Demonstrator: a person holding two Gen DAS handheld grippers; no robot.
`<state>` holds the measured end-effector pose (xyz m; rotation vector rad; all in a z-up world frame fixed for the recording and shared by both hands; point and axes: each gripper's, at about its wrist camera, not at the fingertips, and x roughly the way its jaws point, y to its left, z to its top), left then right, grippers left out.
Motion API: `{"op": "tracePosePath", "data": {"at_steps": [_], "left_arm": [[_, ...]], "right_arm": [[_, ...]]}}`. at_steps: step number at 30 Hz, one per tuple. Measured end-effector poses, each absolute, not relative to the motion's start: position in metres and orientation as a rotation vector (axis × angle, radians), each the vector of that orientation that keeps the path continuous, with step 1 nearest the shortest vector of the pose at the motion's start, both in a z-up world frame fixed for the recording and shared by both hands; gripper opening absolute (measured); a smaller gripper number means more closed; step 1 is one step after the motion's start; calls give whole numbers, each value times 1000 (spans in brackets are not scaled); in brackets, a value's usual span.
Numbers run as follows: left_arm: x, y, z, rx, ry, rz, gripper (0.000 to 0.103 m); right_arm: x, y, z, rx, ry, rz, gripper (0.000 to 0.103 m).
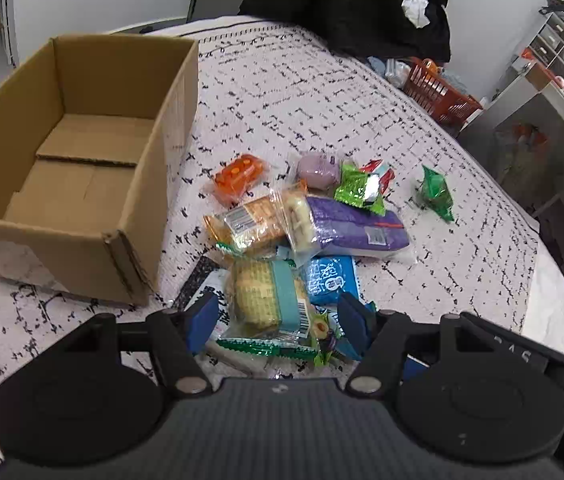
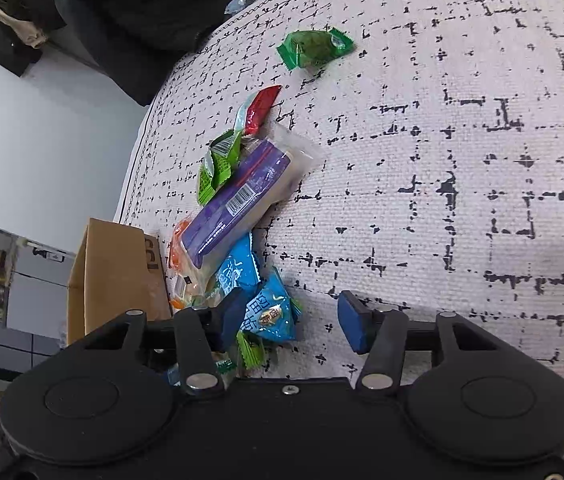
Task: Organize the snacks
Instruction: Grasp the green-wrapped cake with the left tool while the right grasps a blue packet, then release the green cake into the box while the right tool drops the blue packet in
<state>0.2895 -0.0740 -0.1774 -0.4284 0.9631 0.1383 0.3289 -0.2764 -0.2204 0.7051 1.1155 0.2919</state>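
An open, empty cardboard box [image 1: 82,152] stands at the left on a white bedspread with black marks [image 1: 289,92]. Beside it lies a pile of snacks: an orange packet [image 1: 238,178], a long purple packet [image 1: 355,226], light green packets [image 1: 357,188] and a blue packet [image 1: 331,280]. A dark green packet [image 1: 437,192] lies apart at the right. My left gripper [image 1: 278,318] is open, its blue pads on either side of a clear biscuit packet with a teal band [image 1: 266,300]. My right gripper [image 2: 293,318] is open over the bedspread, a blue packet [image 2: 272,310] against its left pad, the right pad apart.
A red plastic basket [image 1: 437,94] sits at the bed's far right edge, with black clothing [image 1: 345,4] behind the bed. Grey shelving and drawers [image 1: 553,48] stand to the right. In the right wrist view the box [image 2: 116,276] is at the lower left.
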Motion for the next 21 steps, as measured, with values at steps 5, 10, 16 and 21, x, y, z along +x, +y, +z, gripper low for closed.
{"op": "tracePosePath", "data": {"at_steps": [5, 10, 16, 21], "left_arm": [[291, -73, -186, -441, 976, 134, 55], [290, -71, -187, -462, 974, 127, 39], [284, -73, -178, -470, 961, 105, 37], [276, -70, -166, -490, 933, 88, 36]], "right_arm": [[334, -270, -225, 704, 1132, 316, 39], [335, -270, -230, 742, 1144, 332, 7], [328, -271, -216, 719, 1094, 358, 5], [321, -272, -201, 697, 1049, 361, 4]]}}
